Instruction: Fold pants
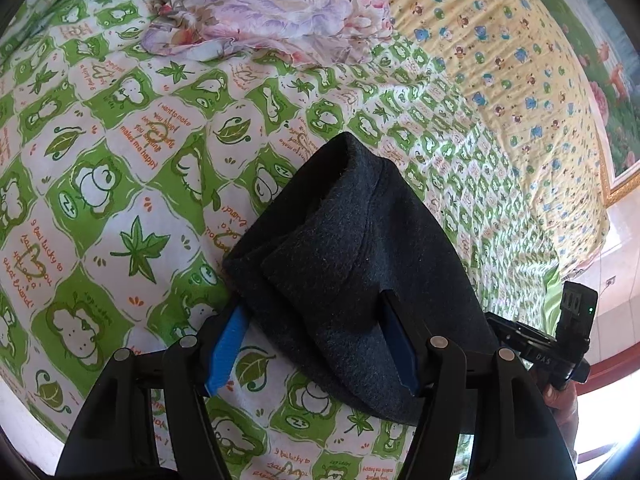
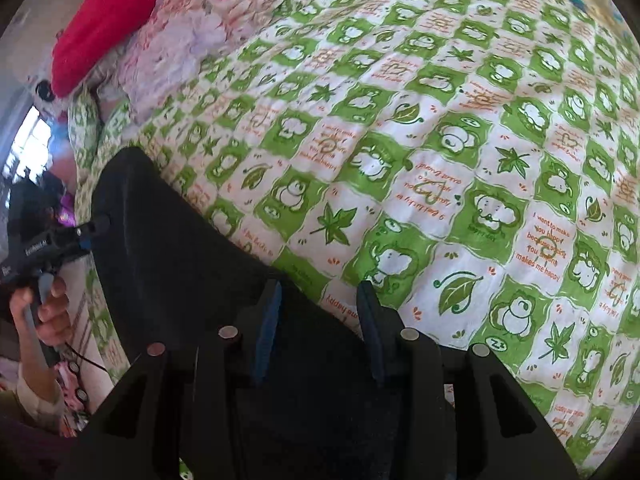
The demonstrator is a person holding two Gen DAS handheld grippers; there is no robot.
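The bed (image 1: 120,184) carries dark pants (image 1: 360,264), draped in a thick fold near its edge. They look soft, felt-like and limp, best taken by a hem or corner. The left gripper (image 1: 316,340) has its fingers spread wide, cloth lying loose between them. The right gripper (image 2: 320,336) stands narrower over cloth; whether it grips, I cannot tell.

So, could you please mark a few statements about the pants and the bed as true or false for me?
The pants are dark. True.
They lie on a plain blue sheet. False: the sheet is green and white, printed with leaves.
A red pillow is in view. True.
The fingers of the left gripper are pressed together. False: they stand apart, with pants cloth between them.
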